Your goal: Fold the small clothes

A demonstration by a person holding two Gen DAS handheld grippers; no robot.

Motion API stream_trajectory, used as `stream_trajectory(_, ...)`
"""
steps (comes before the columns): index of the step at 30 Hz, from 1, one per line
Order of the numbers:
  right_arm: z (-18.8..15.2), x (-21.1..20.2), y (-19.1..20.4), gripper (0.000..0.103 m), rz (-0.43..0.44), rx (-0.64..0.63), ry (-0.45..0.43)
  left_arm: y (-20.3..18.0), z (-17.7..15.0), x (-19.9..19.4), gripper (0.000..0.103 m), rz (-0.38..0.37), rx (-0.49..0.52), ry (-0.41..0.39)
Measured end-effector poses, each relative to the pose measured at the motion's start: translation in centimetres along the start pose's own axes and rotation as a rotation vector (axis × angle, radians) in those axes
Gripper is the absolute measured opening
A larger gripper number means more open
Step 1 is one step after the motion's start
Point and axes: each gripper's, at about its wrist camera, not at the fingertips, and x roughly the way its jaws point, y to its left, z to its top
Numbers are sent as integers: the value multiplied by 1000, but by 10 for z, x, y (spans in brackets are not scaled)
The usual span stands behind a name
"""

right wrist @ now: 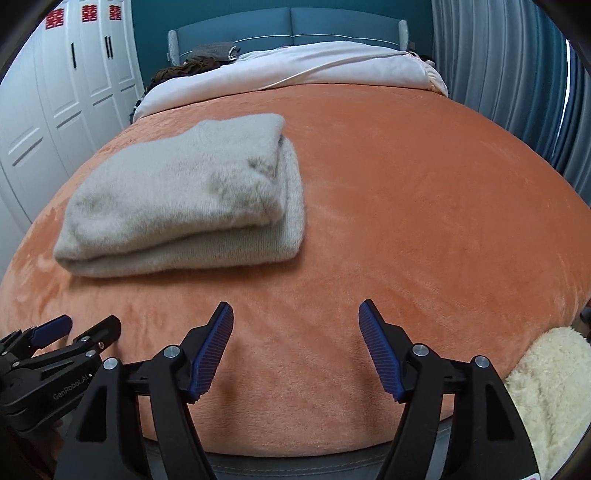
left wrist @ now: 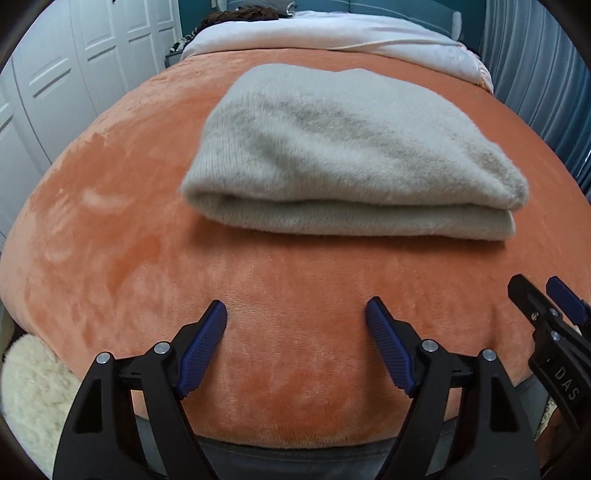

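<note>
A fluffy pale grey garment (left wrist: pixel 343 147) lies folded into a thick rectangle on the orange blanket (left wrist: pixel 110 221); it also shows at the left in the right wrist view (right wrist: pixel 184 195). My left gripper (left wrist: pixel 297 314) is open and empty, above the blanket's near edge, short of the garment. My right gripper (right wrist: pixel 295 314) is open and empty, to the right of the garment and nearer than it. Each gripper shows at the edge of the other's view: the right gripper (left wrist: pixel 543 291) and the left gripper (right wrist: pixel 88 328).
A white duvet (right wrist: pixel 295 66) is bunched at the bed's far end before a teal headboard (right wrist: pixel 288 26). White wardrobe doors (right wrist: pixel 55 110) stand at the left, blue-grey curtains (right wrist: pixel 509 74) at the right. A cream fleecy item (right wrist: pixel 546 387) lies by the bed's near corner.
</note>
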Motion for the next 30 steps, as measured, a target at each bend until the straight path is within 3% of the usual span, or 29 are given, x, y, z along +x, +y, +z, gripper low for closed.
stream_trajectory(3,-7,17,1,74,6,10,29,-3,-5,5,90,31,19,-50)
stream_trajectory(6,-13,23,2,84,10,1,-6,-3,-8,8,98,51,6,-89)
stream_trajectory(8,-13,26,8,92,20,-20,10,-2,-11,10,98,49,-1,-111)
stream_trajectory(30,-17,29,13,96,19,-28,17,-4,-9,11,98,67,-9,-106)
